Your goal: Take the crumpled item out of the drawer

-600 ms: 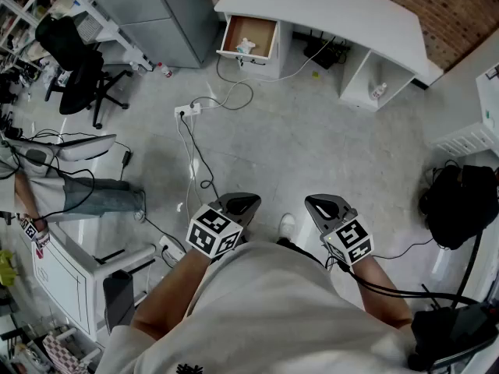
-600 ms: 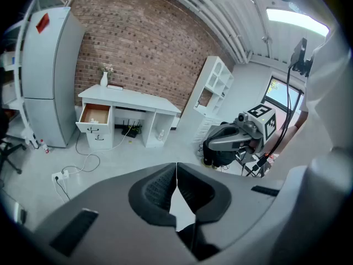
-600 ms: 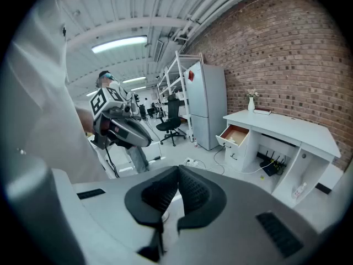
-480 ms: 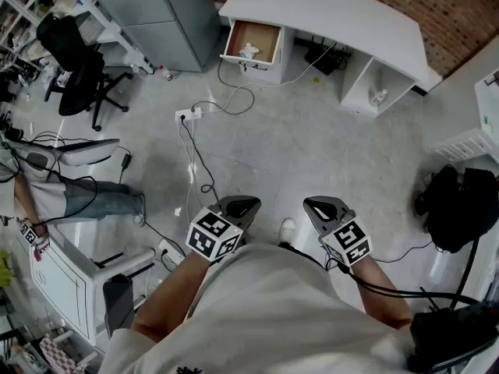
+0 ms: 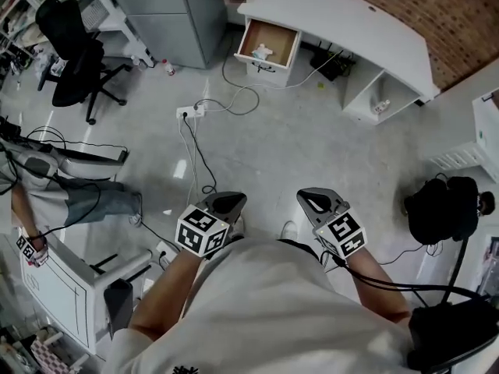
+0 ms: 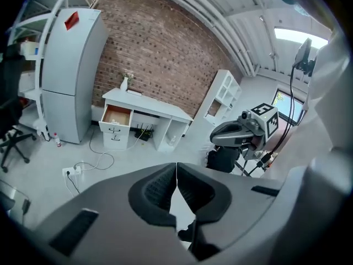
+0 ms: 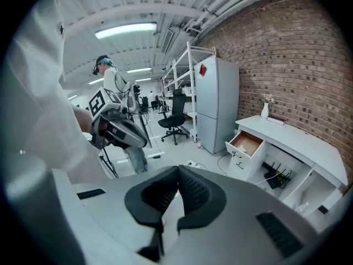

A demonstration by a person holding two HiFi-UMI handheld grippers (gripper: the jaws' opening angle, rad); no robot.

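Observation:
Far across the floor a white desk (image 5: 366, 18) has one wooden-lined drawer (image 5: 269, 44) pulled open. A small pale crumpled item (image 5: 263, 51) lies inside it. The drawer (image 6: 116, 116) also shows small in the left gripper view, and as the drawer (image 7: 245, 143) in the right gripper view. My left gripper (image 5: 228, 202) is held close to my body, jaws shut with nothing between them. My right gripper (image 5: 316, 200) is beside it, also shut and empty. Both are far from the drawer.
A power strip (image 5: 187, 111) and white cables (image 5: 226, 92) trail over the floor between me and the desk. A grey cabinet (image 5: 168, 10) stands left of the drawer. A black office chair (image 5: 74, 61) is at the left, a black bag (image 5: 437, 213) at the right. A seated person (image 5: 70, 197) is at left.
The view has shifted: the desk and open drawer now sit further right and slightly nearer. Both grippers stay shut and close to my body.

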